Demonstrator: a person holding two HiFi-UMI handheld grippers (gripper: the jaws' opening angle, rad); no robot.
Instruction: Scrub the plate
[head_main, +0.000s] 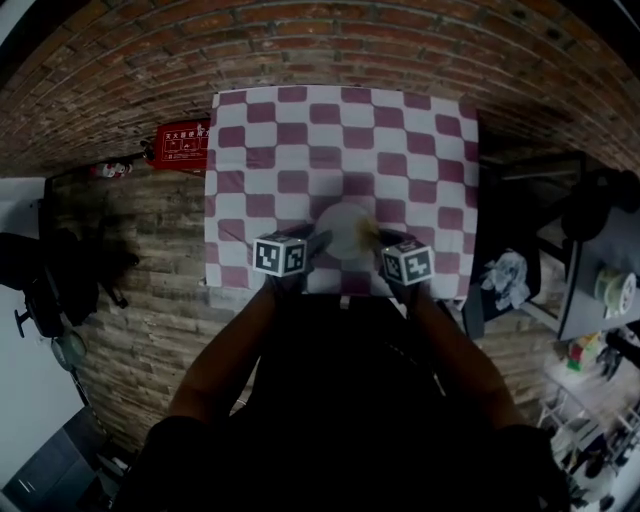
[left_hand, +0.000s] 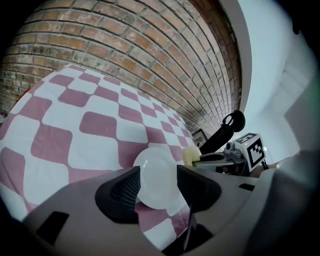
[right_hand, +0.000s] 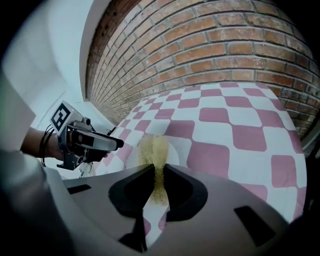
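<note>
A white plate (head_main: 343, 228) lies on the pink-and-white checked tablecloth (head_main: 300, 140), near its front edge. My left gripper (head_main: 316, 243) hangs just over the plate's left rim. Its jaws are open, and in the left gripper view the plate (left_hand: 157, 177) shows in the gap of this gripper (left_hand: 157, 186), with the pads not pressing on it. My right gripper (head_main: 376, 240) is at the plate's right side, shut on a yellow sponge (head_main: 365, 231). In the right gripper view the sponge (right_hand: 156, 160) sticks out from that gripper (right_hand: 159, 181) and covers part of the plate (right_hand: 173, 156).
A brick wall (left_hand: 125, 45) rises behind the table. A red box (head_main: 182, 145) sits left of the table, a dark shelf unit (head_main: 520, 235) on the right. The cloth's far half (right_hand: 240, 125) holds nothing.
</note>
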